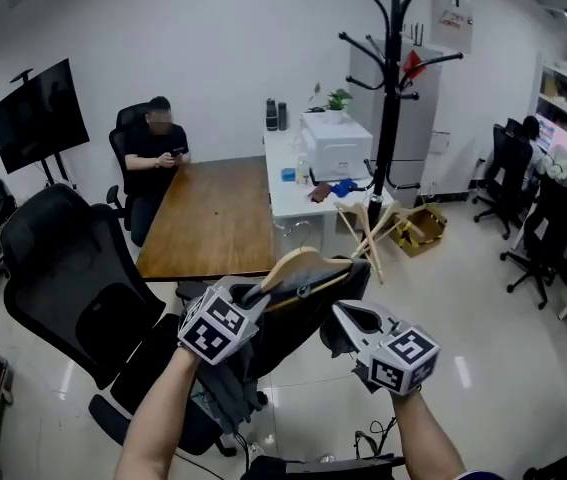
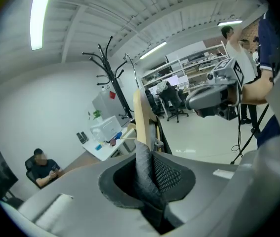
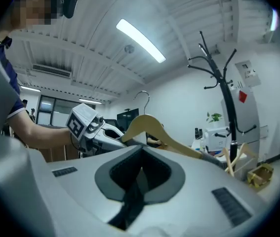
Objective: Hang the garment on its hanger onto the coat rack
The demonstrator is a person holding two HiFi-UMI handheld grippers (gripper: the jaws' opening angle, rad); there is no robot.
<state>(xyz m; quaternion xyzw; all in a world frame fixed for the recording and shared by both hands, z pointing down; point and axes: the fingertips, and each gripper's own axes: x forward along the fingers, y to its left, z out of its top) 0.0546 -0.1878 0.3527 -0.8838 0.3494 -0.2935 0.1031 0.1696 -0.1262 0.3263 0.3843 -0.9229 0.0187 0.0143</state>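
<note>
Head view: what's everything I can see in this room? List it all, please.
Coat rack: one, black, standing right of the white desk.
Hanger: one, pale wood, held up in front.
Garment: one, dark grey, draped on that hanger.
Spare hangers: a few, wooden, leaning at the rack's foot.
Table: one, brown, centre.
White desk: one, beyond the table, bearing a white box and a plant.
Office chair: one, black, near left.
Other chairs: several, black, far right.
Screen: one, black, far left.
Seated person: one, dark shirt, behind the table.
Cardboard box: one, brown, on the floor.
Left gripper: grey, shut on the garment.
Right gripper: grey, jaws together.
</note>
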